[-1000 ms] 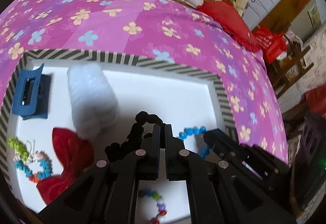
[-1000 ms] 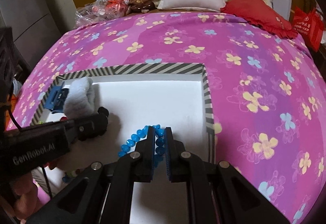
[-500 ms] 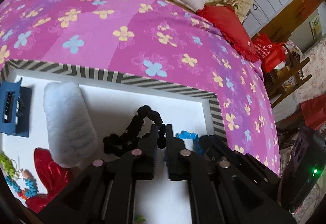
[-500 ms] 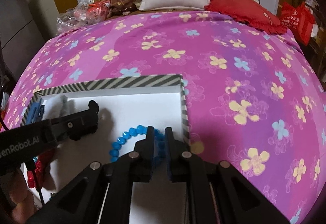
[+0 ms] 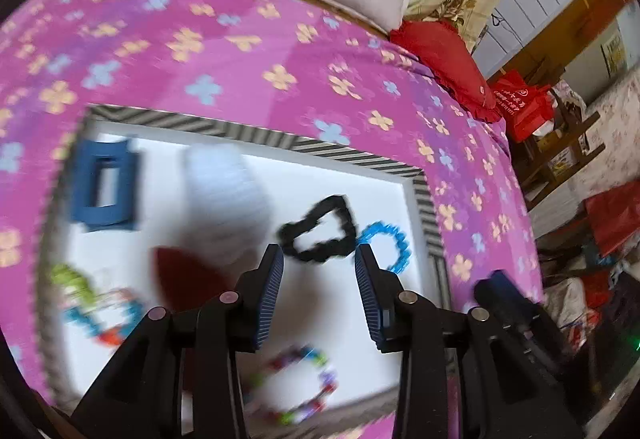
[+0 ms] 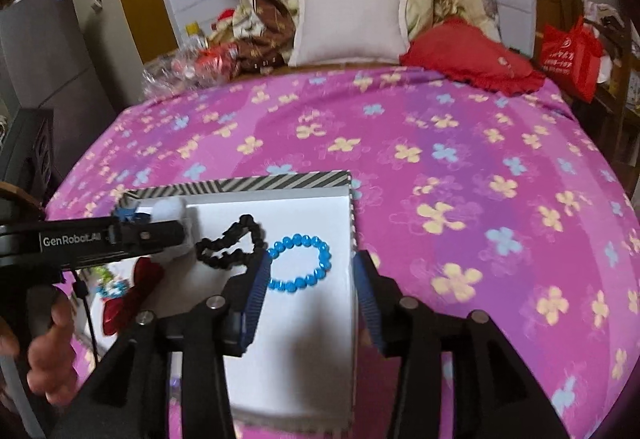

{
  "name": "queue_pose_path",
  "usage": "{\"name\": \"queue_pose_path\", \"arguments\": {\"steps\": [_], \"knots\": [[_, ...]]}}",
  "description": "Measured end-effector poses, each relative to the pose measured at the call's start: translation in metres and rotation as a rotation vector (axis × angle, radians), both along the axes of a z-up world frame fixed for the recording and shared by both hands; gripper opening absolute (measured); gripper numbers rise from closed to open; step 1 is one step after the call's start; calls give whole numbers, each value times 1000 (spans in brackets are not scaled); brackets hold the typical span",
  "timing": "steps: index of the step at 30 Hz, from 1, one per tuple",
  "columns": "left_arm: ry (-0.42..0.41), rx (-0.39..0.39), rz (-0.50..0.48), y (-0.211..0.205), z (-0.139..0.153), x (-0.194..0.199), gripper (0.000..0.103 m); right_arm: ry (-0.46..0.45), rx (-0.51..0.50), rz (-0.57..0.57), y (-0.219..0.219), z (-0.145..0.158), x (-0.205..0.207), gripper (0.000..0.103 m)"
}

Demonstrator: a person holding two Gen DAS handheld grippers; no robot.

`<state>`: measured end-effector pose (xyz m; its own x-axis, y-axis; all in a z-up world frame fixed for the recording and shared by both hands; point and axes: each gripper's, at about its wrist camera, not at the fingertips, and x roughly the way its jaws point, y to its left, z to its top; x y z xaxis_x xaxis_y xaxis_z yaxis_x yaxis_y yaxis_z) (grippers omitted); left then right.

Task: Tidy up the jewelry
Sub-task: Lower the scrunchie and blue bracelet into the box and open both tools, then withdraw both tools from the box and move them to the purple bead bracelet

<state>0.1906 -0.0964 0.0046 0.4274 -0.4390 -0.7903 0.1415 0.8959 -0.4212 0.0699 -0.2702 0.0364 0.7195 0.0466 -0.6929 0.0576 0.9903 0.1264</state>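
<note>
A white tray with a striped rim (image 5: 352, 153) (image 6: 256, 183) lies on the pink flowered bedspread. A black bead bracelet (image 5: 320, 229) (image 6: 234, 243) and a blue bead bracelet (image 5: 386, 245) (image 6: 300, 261) lie side by side on it near its right edge. My left gripper (image 5: 319, 263) is open and empty, just short of the black bracelet. My right gripper (image 6: 310, 271) is open and empty, just short of the blue bracelet. The left gripper's body (image 6: 92, 239) crosses the right wrist view.
The tray also holds a blue hair claw (image 5: 105, 189), a white fluffy roll (image 5: 226, 195), a red bow (image 5: 184, 279), a colourful bead bracelet (image 5: 302, 387) and green and blue bead pieces (image 5: 86, 299). Pillows (image 6: 348, 25) and a red cushion (image 6: 472, 57) lie at the bed's far end.
Both grippers have opened and let go of their bracelets, the black one from the left, the blue one from the right. Both have drawn back from the tray.
</note>
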Motion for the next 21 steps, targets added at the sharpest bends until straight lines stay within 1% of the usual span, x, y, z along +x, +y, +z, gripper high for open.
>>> {"name": "queue_pose_path", "arguments": {"steps": [2,5,7,9,14,19,21], "knots": [[-30,51,12,11,6,-17,33,-24,-7,1,1,8,-17,53],[-97,119,13,25,12,-47,33,-47,-25,3,7,16,-41,61],[-127,152,12,32,12,-66,33,-59,-36,5,15,19,-54,75],[-139,177,19,40,9,-85,33,-71,-58,5,24,21,-67,79],[-163,210,55,56,5,-117,33,-75,-56,31,45,19,-92,82],[-184,235,84,69,4,-137,33,-62,-24,72,60,13,-109,82],[-198,247,93,72,4,-144,33,-69,-31,76,66,12,-117,82]]}}
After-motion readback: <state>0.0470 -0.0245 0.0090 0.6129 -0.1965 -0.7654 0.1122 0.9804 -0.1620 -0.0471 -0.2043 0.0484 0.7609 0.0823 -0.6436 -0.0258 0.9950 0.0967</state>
